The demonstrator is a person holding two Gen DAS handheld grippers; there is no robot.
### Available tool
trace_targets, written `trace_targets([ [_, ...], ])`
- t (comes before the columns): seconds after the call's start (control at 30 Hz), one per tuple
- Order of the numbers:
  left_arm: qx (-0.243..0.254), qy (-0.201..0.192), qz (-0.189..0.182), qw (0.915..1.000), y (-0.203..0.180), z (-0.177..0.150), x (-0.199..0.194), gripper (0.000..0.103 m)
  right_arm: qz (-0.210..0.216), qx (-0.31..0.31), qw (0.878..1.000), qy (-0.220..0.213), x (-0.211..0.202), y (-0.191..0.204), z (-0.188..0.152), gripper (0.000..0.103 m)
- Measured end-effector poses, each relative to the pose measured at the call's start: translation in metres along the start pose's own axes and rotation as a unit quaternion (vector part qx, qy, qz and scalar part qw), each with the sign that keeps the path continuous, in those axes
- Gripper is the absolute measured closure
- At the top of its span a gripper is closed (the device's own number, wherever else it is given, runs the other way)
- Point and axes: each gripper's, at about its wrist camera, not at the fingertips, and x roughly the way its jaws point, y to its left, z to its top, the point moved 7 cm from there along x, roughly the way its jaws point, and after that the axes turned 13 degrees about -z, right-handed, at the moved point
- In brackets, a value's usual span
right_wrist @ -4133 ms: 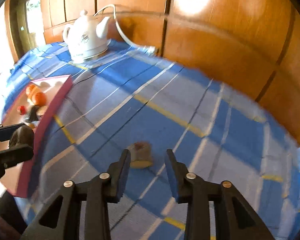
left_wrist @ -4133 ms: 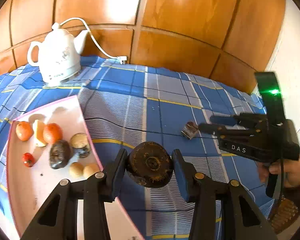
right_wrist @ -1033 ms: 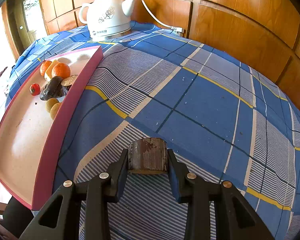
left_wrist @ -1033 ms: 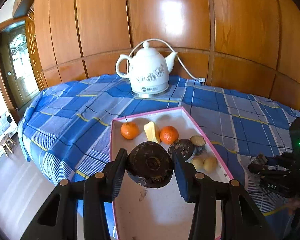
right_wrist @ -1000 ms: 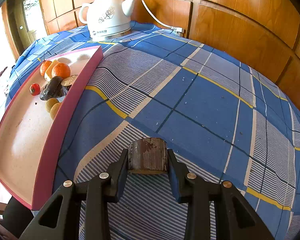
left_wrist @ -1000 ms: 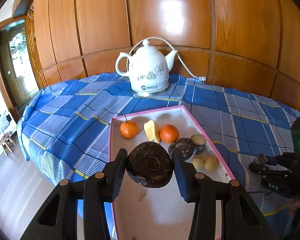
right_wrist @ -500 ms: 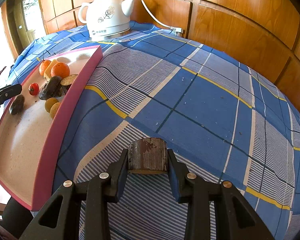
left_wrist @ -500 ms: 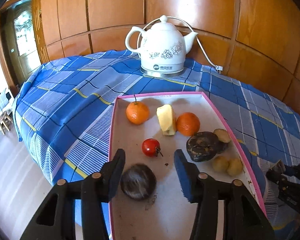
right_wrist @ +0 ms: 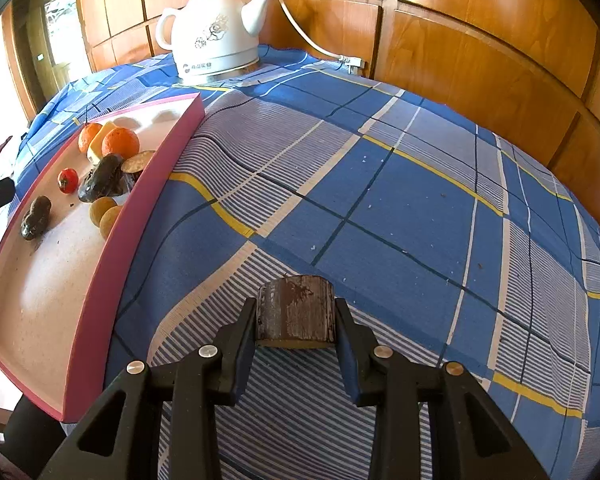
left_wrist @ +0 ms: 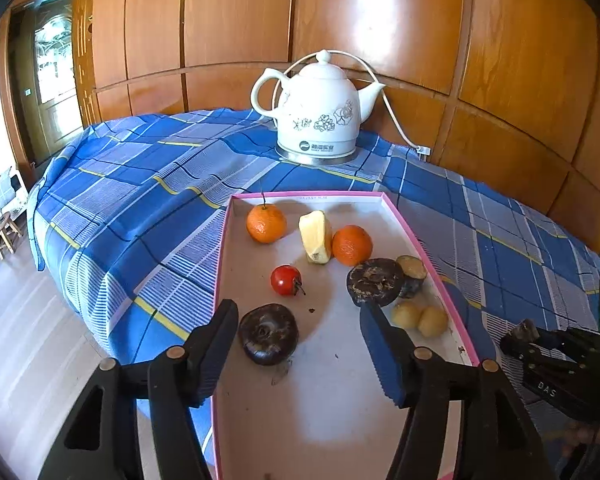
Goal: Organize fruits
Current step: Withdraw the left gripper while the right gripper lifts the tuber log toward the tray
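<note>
While the left tongs (left_wrist: 298,344) stand spread wide above the near part of the pink-rimmed tray (left_wrist: 416,236), the dark round fruit (left_wrist: 269,334) that they pinched a second ago now lies free on the tray floor, close to the left finger and well clear of the right one. Its release marks one placement as done. Farther in the tray lie a cherry tomato (left_wrist: 286,280), two oranges (left_wrist: 266,223), a pale yellow wedge (left_wrist: 316,236), a dark flat fruit (left_wrist: 375,281) touching a cut brown piece at its right, and two small tan fruits (left_wrist: 420,318) near the right rim. The right tongs (right_wrist: 296,322), over the blue checked cloth (right_wrist: 400,184) of the desk to the right of the tray, are pinching a brown cut chunk (right_wrist: 295,312), as they were a second ago. By judgement this chunk is the next piece due for the tray, and no other loose fruit shows on the cloth. A white electric kettle (left_wrist: 320,110) stands at the far side, beyond the tray.
</note>
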Motion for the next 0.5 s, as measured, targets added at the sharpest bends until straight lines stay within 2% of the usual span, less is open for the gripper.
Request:
trace_targets([
  [0.5, -0.007, -0.015, 0.010, 0.9998, 0.007, -0.002, -0.018, 0.037, -0.013, 0.014, 1.000, -0.001, -0.003, 0.001, 0.002, 0.067],
])
